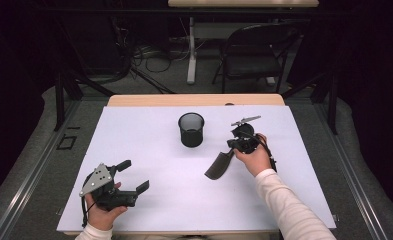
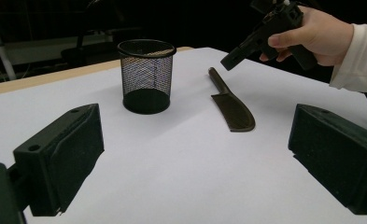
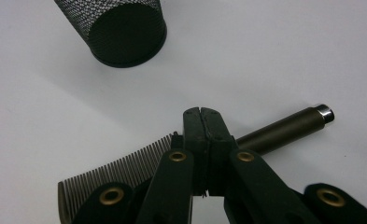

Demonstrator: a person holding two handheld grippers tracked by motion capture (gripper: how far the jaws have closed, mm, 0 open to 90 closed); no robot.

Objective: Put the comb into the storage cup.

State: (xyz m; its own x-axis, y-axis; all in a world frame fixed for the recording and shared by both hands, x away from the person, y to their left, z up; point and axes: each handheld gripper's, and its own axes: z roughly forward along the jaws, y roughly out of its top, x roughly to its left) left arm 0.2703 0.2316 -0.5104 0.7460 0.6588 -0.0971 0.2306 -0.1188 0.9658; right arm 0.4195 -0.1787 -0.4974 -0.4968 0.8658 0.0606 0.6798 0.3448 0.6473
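White tabletop (image 1: 149, 150): comb (image 1: 219, 165) lies diagonal, handle toward cup (image 1: 191, 129); right tongs (image 1: 232, 151) closed above; left tongs (image 1: 134, 175) open.

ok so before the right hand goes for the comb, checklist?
1. Right gripper jaws open for a grasp: not ok, they are shut with nothing between them.
2. Comb free to pick: ok, it lies flat on the table, with the right gripper above it and apart.
3. Mesh cup upright with its mouth up: ok.
4. Way from comb to cup: ok, bare table between them.
5. Left gripper out of the way: ok, open at the near left, apart from comb and cup.
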